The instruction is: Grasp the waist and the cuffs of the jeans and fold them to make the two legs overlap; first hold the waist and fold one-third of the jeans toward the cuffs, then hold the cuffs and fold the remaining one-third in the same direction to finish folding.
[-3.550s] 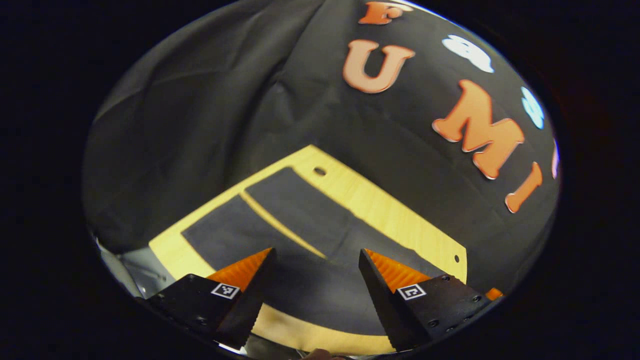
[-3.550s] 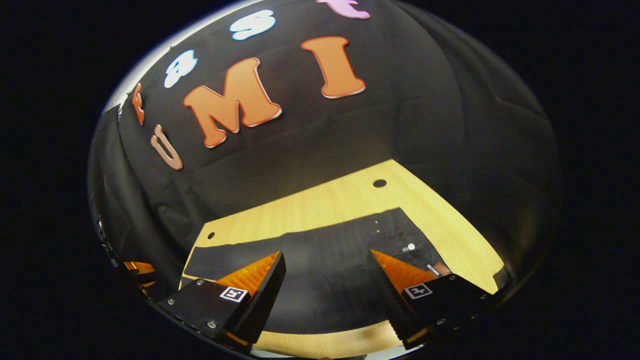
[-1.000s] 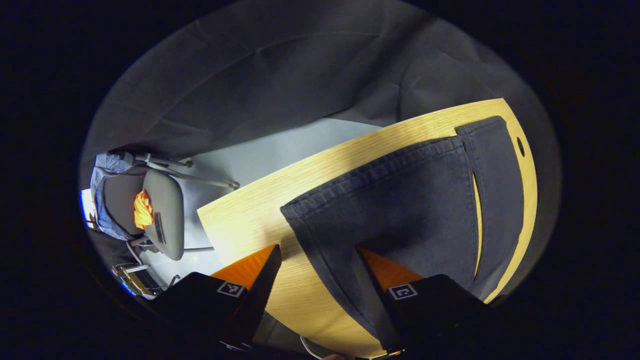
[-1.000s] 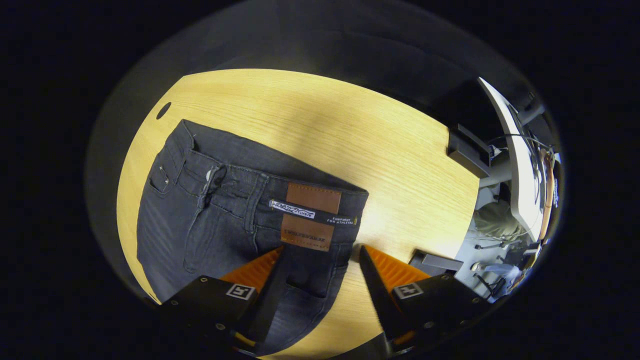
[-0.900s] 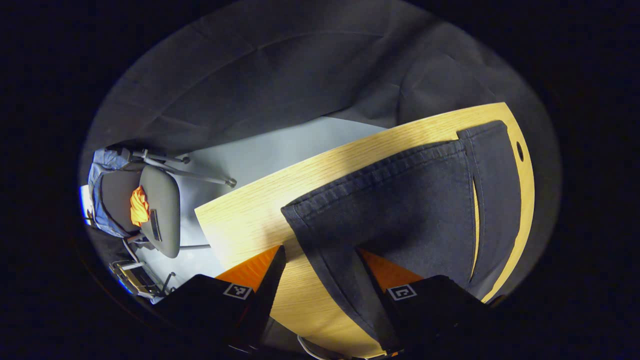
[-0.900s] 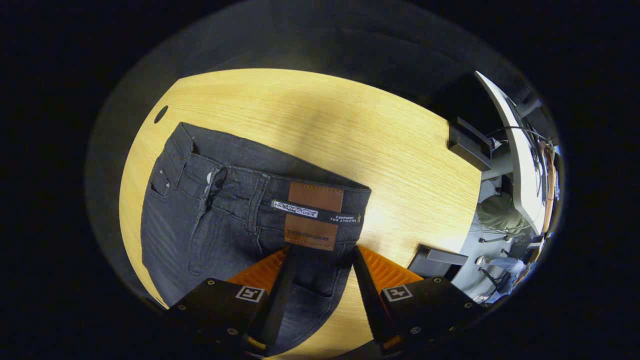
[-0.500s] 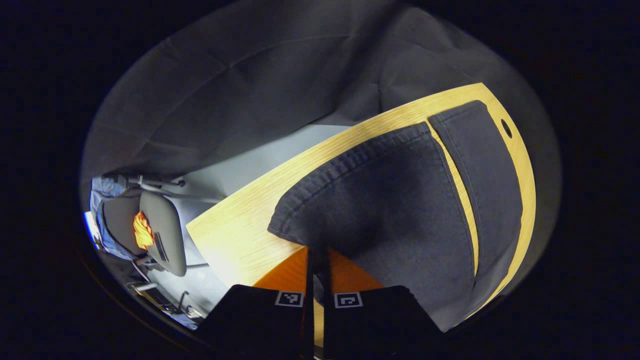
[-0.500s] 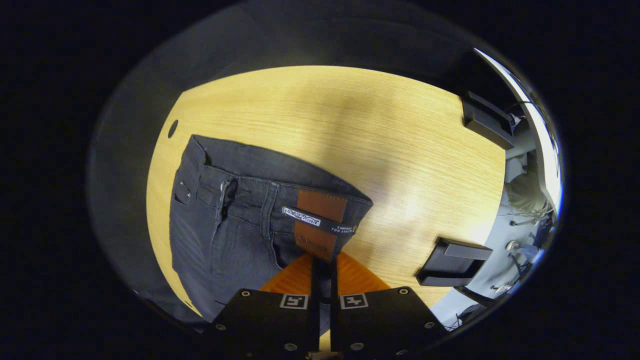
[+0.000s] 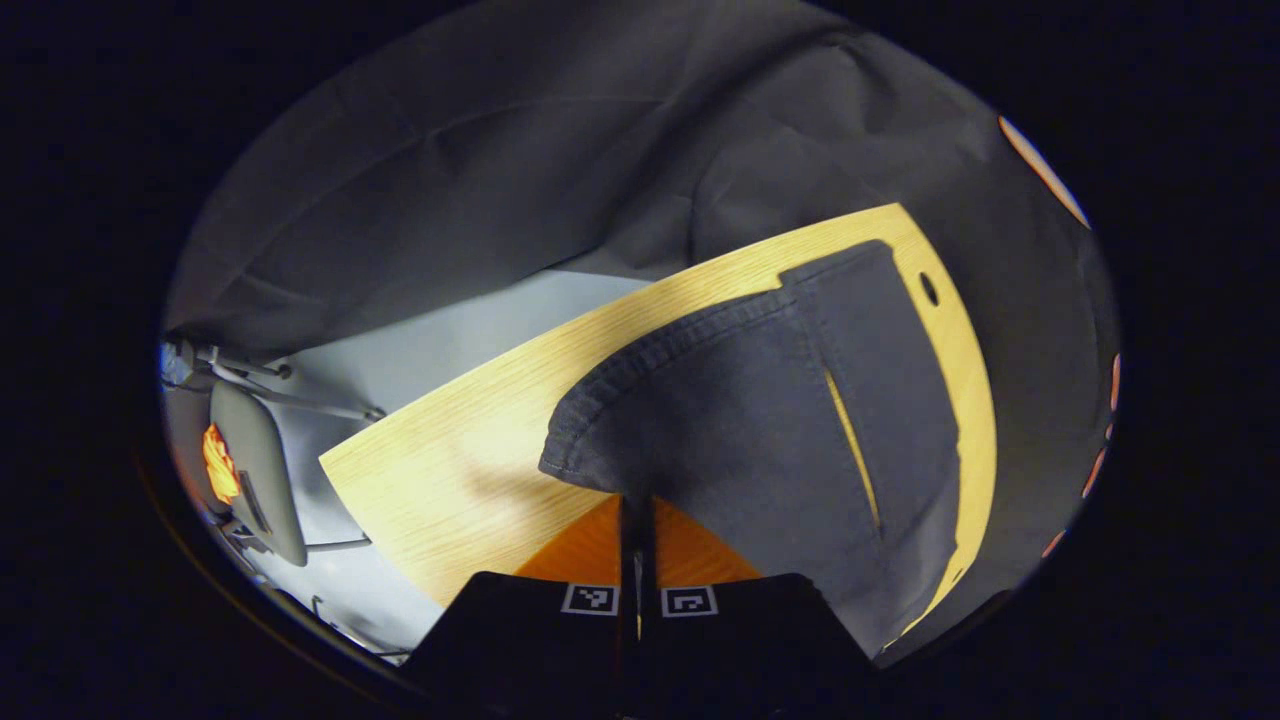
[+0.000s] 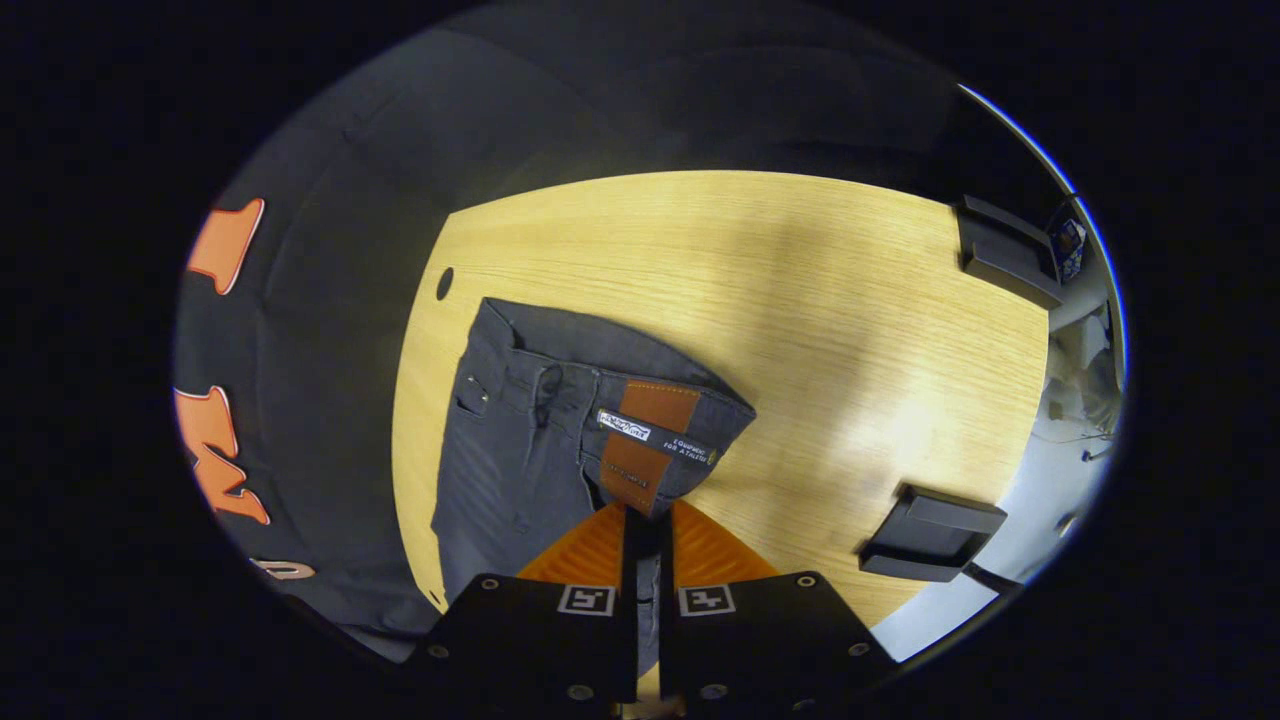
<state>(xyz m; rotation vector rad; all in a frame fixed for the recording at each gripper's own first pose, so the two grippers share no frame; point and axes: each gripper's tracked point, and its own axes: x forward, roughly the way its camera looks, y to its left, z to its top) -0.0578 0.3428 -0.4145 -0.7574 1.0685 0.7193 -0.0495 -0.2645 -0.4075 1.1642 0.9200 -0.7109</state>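
Black jeans [image 10: 520, 450], long axis along the wooden table [image 10: 800, 300]. My left gripper [image 9: 637, 510] pinches the near-leg cuff [image 9: 600, 420]; my right gripper [image 10: 647, 525] clamps the waistband [image 10: 640, 440]. Far leg lies beyond both: fold away.

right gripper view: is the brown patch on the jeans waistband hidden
No, the brown patch shows plainly on the waistband of the jeans, just ahead of the right gripper.
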